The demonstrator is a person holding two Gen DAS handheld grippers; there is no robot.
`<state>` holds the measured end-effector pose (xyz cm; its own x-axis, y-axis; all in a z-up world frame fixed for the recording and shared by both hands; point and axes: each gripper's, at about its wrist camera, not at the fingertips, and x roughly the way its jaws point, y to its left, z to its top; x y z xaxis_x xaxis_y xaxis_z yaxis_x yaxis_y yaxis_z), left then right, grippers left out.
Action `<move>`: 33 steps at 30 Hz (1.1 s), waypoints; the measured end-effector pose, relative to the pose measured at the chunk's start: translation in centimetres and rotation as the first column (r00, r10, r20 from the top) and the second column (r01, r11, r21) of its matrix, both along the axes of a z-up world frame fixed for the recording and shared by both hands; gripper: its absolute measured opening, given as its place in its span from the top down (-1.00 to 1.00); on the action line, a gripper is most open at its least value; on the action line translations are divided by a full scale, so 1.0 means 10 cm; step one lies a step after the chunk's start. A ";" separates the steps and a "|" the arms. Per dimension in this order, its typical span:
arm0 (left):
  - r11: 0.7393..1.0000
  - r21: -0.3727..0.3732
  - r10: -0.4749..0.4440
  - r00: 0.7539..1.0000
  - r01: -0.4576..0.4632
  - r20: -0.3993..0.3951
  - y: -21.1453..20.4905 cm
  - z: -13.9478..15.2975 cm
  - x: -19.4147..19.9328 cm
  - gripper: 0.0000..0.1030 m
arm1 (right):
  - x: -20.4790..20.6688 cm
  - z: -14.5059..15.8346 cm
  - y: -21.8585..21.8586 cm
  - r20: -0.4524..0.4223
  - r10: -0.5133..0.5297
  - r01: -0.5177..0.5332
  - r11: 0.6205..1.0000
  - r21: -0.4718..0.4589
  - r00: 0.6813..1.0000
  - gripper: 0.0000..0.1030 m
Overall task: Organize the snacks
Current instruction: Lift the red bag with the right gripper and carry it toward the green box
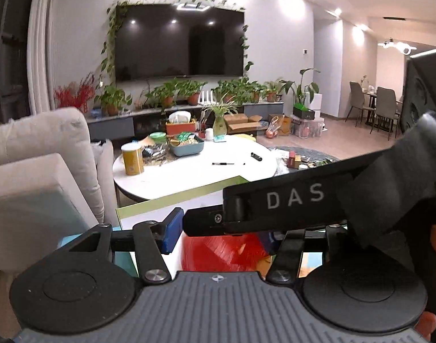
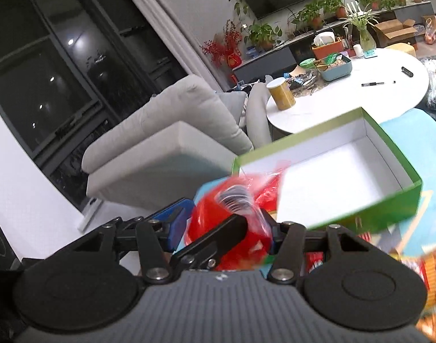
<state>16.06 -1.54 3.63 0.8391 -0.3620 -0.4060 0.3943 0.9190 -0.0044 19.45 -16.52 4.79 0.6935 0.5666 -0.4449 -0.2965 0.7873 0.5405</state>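
A red snack packet [image 1: 220, 253] sits between the blue pads [image 1: 172, 230] of my left gripper [image 1: 220, 235], which is shut on it. The black body of the other gripper [image 1: 295, 197] crosses just above. In the right wrist view a crinkled red snack packet [image 2: 232, 220] fills the gap of my right gripper [image 2: 223, 225], also shut on it; a black bar [image 2: 215, 243] lies across its front. I cannot tell whether both hold the same packet. An open green box with a white inside [image 2: 389, 208] stands just ahead to the right, its rim [image 1: 189, 194] beyond the left gripper.
A white round table [image 1: 195, 175] ahead carries a yellow canister [image 1: 132, 158], a blue-grey basket of snacks [image 1: 186, 147] and pens. A pale sofa [image 1: 46, 148] is on the left. An orange snack packet [image 2: 435, 271] lies at the lower right on a teal surface [image 2: 417, 134].
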 end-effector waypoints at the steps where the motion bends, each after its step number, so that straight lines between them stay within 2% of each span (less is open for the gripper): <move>1: 1.000 -0.006 0.002 1.000 -0.002 -0.012 0.02 -0.03 0.08 0.04 | 0.08 -0.02 0.01 -0.007 0.007 -0.007 1.000 0.010 1.000 -0.15; 4: 0.999 -0.032 0.006 0.999 -0.007 -0.040 0.08 -0.12 0.32 0.01 | 0.27 -0.07 0.05 -0.021 0.000 0.000 1.000 0.007 1.000 -0.08; 6: 0.999 -0.030 0.037 0.996 -0.039 -0.086 0.12 -0.20 0.42 0.02 | 0.37 -0.11 0.04 -0.036 0.008 -0.007 1.000 0.011 0.999 -0.07; 8: 0.997 -0.038 0.065 0.993 -0.069 -0.100 0.21 -0.29 0.38 -0.08 | 0.38 -0.13 -0.03 -0.038 0.012 -0.011 1.000 0.013 0.999 -0.06; 9: 0.996 -0.050 0.063 0.993 -0.069 -0.103 0.27 -0.34 0.32 -0.16 | 0.34 -0.12 -0.07 -0.026 0.005 -0.005 1.000 -0.007 1.000 -0.06; 11: 0.994 -0.078 0.061 0.991 -0.071 -0.120 0.38 -0.46 0.20 -0.50 | 0.18 -0.08 -0.16 0.032 -0.001 0.004 0.996 -0.089 0.999 -0.06; 13: 0.992 -0.105 0.051 0.988 -0.067 -0.145 0.43 -0.59 0.11 -0.55 | 0.00 -0.07 -0.25 0.086 0.003 0.014 0.981 -0.193 0.996 -0.17; 14: 0.992 -0.114 0.032 0.985 -0.052 -0.169 0.43 -0.66 0.09 -0.58 | -0.09 -0.09 -0.30 0.085 -0.012 0.031 0.974 -0.222 0.996 -0.31; 15: 0.992 -0.121 0.012 0.982 -0.035 -0.186 0.44 -0.72 0.10 -0.58 | -0.17 -0.13 -0.36 0.071 -0.031 0.047 0.971 -0.234 0.997 -0.41; 18: 0.994 -0.109 -0.022 0.971 -0.004 -0.239 0.38 -0.91 0.10 -0.58 | -0.41 -0.24 -0.44 0.035 -0.031 0.038 0.975 -0.218 0.999 -0.42; 21: 0.995 -0.103 -0.019 0.969 -0.007 -0.248 0.39 -1.00 0.04 -0.58 | -0.52 -0.30 -0.40 0.030 -0.007 0.014 0.968 -0.252 1.000 -0.42; 24: 0.994 -0.107 -0.016 0.969 -0.011 -0.248 0.42 -1.01 -0.04 -0.59 | -0.53 -0.37 -0.40 -0.013 -0.039 0.034 0.965 -0.260 0.999 -0.42; 29: 0.995 -0.102 -0.018 0.968 -0.007 -0.251 0.45 -1.02 -0.04 -0.59 | -0.77 -0.38 -0.42 0.015 -0.086 0.087 0.962 -0.258 0.996 -0.42; 33: 0.994 -0.110 -0.016 0.966 -0.012 -0.256 0.41 -1.01 0.01 -0.59 | -0.86 -0.41 -0.37 -0.014 -0.040 0.036 0.978 -0.204 0.999 -0.42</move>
<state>16.18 2.53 -6.43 0.7113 -0.4179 -0.5652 0.3685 0.9064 -0.2064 10.81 -20.25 0.66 0.7038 0.4360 -0.5609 -0.2557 0.8921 0.3725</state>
